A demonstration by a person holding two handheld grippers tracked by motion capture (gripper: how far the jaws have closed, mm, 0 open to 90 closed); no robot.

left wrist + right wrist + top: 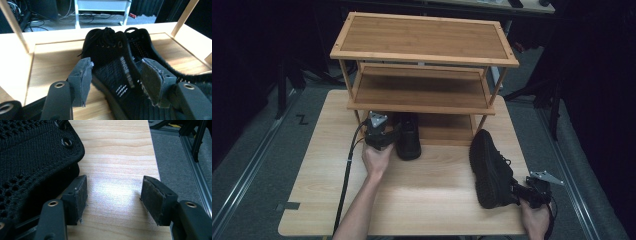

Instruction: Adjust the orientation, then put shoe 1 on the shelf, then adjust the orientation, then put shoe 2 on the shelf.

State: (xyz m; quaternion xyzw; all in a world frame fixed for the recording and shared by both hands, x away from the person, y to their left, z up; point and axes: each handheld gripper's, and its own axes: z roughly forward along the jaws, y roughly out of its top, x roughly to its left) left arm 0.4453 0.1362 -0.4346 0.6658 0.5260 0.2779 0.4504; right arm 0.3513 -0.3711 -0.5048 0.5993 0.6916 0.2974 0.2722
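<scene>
Bottom-shelf shoe [112,65] between left fingers [81,80]

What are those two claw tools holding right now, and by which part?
Nothing is clamped. The left gripper has its jaws open around the heel of one black shoe; the right gripper is open beside the other shoe.

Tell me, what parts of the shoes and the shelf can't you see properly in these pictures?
- Shoe on the bottom shelf: in the high view its toe end is hidden under the middle shelf.
- White lettering on that shoe: too blurred to read in the left gripper view.
- Shoe on its side: in the high view its upper faces away, and the right gripper view's left edge cuts it off.
</scene>
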